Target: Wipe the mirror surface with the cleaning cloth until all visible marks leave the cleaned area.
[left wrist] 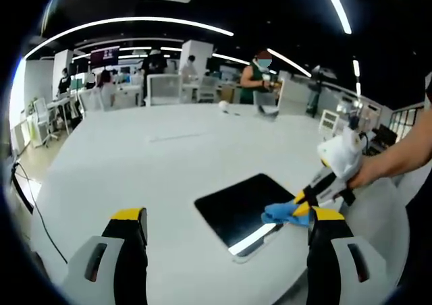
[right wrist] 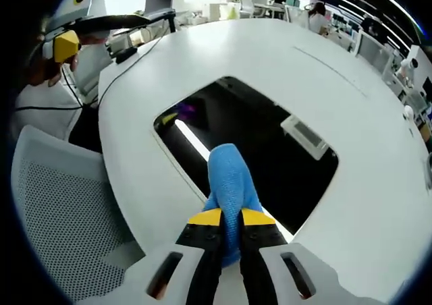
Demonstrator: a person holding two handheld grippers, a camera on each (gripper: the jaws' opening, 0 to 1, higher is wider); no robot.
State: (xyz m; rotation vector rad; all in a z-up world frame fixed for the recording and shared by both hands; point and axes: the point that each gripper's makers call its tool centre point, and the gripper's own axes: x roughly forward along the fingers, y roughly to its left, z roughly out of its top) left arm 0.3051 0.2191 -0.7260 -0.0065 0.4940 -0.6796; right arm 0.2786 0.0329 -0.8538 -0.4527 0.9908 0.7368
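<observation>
- Right gripper view: the right gripper [right wrist: 230,218] pinches a blue cleaning cloth [right wrist: 231,178] against the mirror [right wrist: 270,150], near its edge.
- Left gripper [left wrist: 228,218] jaws stand wide apart above the white table [left wrist: 135,156].
- No readable writing.

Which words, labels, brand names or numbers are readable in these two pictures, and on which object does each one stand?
None can be read.
The wall screen in the left gripper view: content too small and blurred.
The mirror, the blue cleaning cloth and the white table: no print visible.
</observation>
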